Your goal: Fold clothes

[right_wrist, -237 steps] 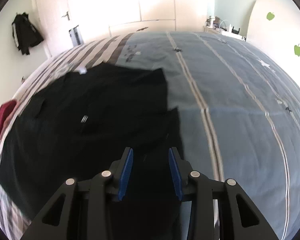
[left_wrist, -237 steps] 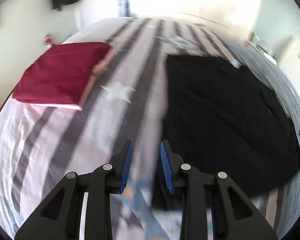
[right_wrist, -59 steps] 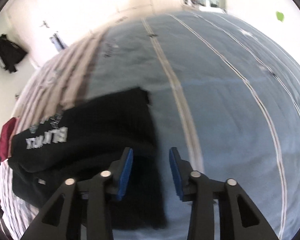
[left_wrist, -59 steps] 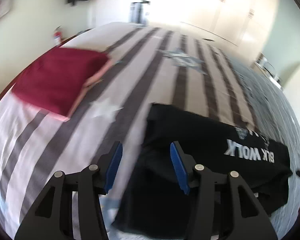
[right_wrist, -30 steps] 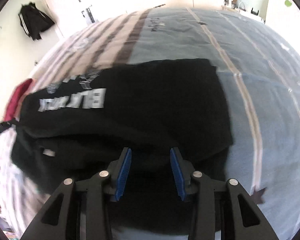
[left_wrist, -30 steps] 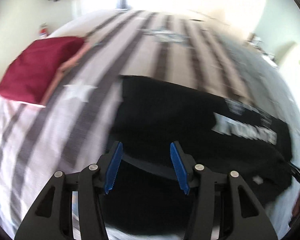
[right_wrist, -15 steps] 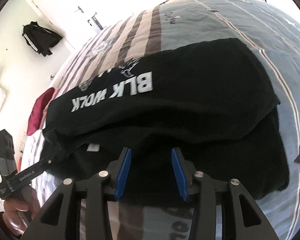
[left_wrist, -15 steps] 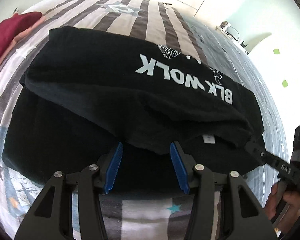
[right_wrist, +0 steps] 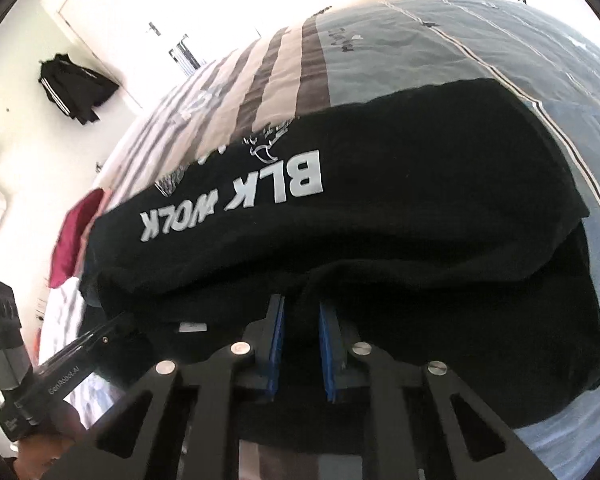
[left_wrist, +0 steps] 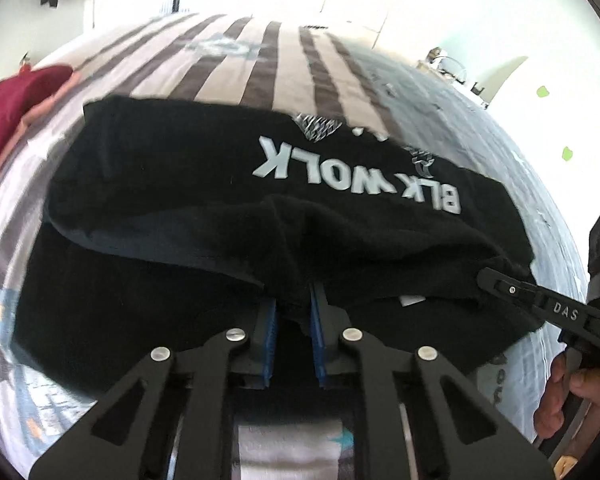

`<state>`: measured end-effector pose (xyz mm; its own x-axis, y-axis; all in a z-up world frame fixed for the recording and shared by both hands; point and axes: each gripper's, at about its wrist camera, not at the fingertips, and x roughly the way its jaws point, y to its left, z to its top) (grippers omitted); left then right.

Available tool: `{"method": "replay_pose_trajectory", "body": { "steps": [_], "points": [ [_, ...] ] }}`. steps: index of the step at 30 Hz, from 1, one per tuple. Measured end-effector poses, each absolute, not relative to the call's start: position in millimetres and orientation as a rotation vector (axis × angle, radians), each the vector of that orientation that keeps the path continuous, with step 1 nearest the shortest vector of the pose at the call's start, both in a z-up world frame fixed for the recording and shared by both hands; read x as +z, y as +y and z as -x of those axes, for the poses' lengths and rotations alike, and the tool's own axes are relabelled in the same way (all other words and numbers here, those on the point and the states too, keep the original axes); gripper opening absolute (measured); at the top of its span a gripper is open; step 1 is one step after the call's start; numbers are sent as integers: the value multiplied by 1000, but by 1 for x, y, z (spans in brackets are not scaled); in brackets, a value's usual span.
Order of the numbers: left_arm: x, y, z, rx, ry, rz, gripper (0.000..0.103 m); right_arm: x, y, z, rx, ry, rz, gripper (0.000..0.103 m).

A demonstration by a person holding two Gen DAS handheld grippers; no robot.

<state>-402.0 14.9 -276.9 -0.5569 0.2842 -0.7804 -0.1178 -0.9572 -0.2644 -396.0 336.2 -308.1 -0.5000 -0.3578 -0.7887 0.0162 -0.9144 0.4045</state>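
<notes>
On the striped bed (left_wrist: 228, 64), our left gripper (left_wrist: 293, 312) and right gripper (right_wrist: 300, 320) each pinch the near hem of the half-folded black T-shirt (left_wrist: 172, 184), blue pads closed on cloth.

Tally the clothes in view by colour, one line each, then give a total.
Black: 2, the shirt on the bed and the jacket hanging on the wall
Red: 1, the folded garment
Pink: 1, the folded piece under the red one
Total: 4
</notes>
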Motion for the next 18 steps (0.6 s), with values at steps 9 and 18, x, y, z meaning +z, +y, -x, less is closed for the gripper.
{"method": "replay_pose_trajectory", "body": {
  "steps": [9,18],
  "points": [
    [-302,9,392,2444,-269,1620,24,-316,339,365,-2408,-468,-1575,16],
    [-271,-10,373,2576,-219,1525,33,-302,351,355,-2444,-401,-1572,16]
  ]
}}
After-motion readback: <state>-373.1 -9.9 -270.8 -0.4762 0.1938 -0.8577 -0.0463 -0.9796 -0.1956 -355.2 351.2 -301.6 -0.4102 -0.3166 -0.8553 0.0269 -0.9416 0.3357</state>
